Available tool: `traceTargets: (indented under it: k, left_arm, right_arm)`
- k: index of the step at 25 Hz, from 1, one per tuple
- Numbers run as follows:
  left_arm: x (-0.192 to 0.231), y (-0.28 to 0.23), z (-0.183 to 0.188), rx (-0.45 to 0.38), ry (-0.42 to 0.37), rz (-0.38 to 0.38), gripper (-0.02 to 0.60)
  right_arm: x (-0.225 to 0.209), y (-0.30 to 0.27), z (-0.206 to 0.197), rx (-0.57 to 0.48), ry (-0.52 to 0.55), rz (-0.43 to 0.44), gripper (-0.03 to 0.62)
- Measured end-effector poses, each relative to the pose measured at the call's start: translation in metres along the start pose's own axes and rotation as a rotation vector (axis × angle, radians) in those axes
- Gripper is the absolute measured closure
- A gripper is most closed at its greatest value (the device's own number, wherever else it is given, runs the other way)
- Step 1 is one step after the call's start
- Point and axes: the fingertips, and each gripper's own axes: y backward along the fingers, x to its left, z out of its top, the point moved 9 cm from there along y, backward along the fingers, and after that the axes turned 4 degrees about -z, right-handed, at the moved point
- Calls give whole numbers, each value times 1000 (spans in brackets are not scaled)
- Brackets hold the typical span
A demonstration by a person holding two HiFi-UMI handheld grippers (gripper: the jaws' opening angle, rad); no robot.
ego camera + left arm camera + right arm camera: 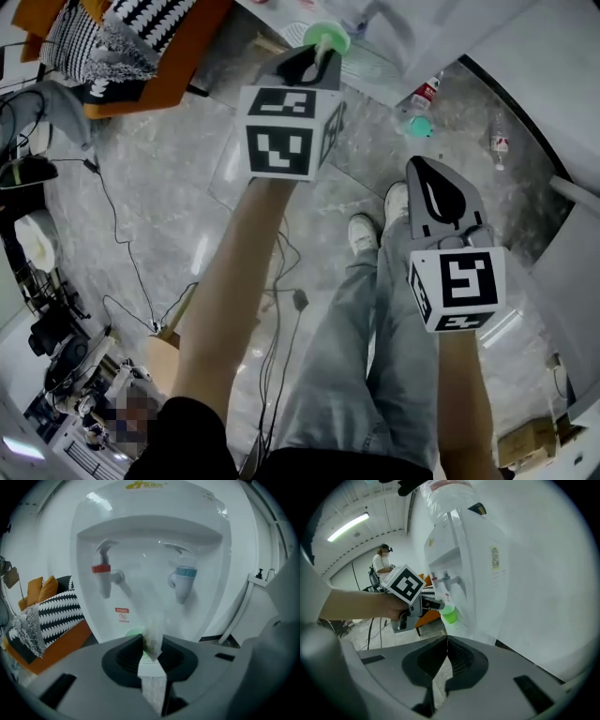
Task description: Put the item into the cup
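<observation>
At the water dispenser (150,550), the left tool (314,62) pinches a teabag (153,637) by the green cup (326,37), seemingly for dropping; the right tool (446,641) idles closed, empty.

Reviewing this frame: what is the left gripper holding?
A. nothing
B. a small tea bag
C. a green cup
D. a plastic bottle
B: in the left gripper view, the left gripper has its jaws pinched on a small tea bag, in front of the water dispenser.
</observation>
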Motion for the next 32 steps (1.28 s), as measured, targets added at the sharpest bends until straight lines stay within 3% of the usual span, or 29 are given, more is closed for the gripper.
traceTargets:
  k: [8, 12, 17, 27, 32]
  left_arm:
    - [19, -19, 5, 84, -15, 2, 505]
    - [27, -28, 7, 85, 22, -24, 505]
    - [33, -37, 9, 145, 88, -40, 505]
    - [37, -40, 6, 157, 128, -50, 505]
    - [36, -38, 7, 121, 147, -68, 504]
  right_arm:
    - [8, -18, 1, 28, -61, 5, 585]
    - [15, -24, -2, 39, -68, 30, 585]
    - [18, -29, -9, 69, -62, 40, 585]
    - [19, -25, -14, 65, -73, 45, 585]
    - [18, -22, -14, 63, -71, 33, 585]
